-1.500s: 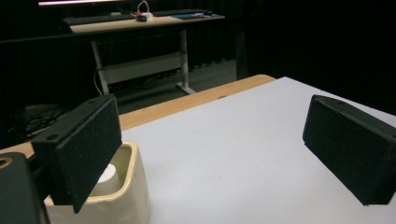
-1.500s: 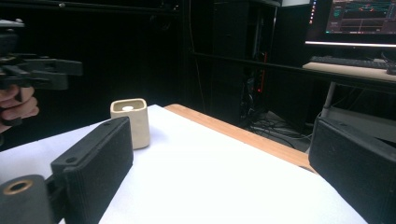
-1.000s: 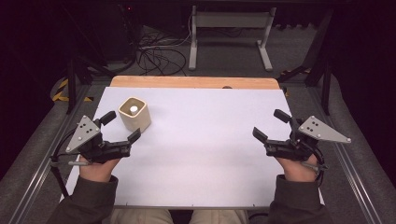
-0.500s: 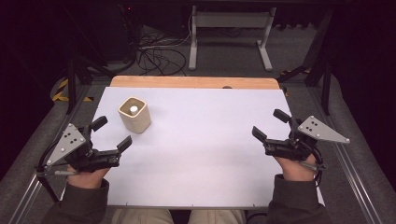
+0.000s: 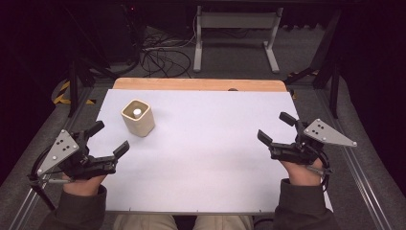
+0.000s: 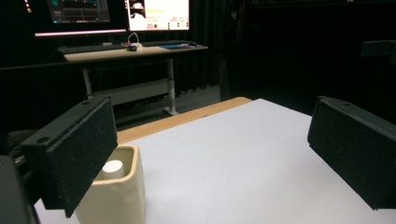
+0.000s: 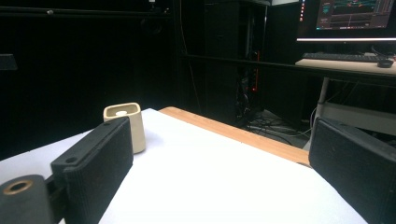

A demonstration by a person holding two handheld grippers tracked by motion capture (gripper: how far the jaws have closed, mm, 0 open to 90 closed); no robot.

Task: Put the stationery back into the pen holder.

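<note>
A cream square cup [image 5: 138, 118] stands upright on the white table top [image 5: 206, 143] at the left rear, with a small white round piece [image 5: 137, 112] inside it. My left gripper [image 5: 109, 137] hovers open at the table's left edge, a little in front of and to the left of the cup, nothing between its jaws. In the left gripper view the cup [image 6: 116, 196] sits just behind the left jaw. My right gripper [image 5: 276, 127] is open near the right edge, empty. The cup [image 7: 123, 125] appears far off in the right gripper view.
A wooden strip [image 5: 198, 84] runs along the table's far edge. Beyond it are a metal stand [image 5: 234, 33] and cables [image 5: 158, 55] on the floor. A desk with monitors [image 6: 116, 11] stands in the dark background. Metal rails [image 5: 364, 182] flank the table.
My left gripper has drawn back toward the person and leftward, away from the cup, to the table's left edge. The right gripper has barely shifted.
</note>
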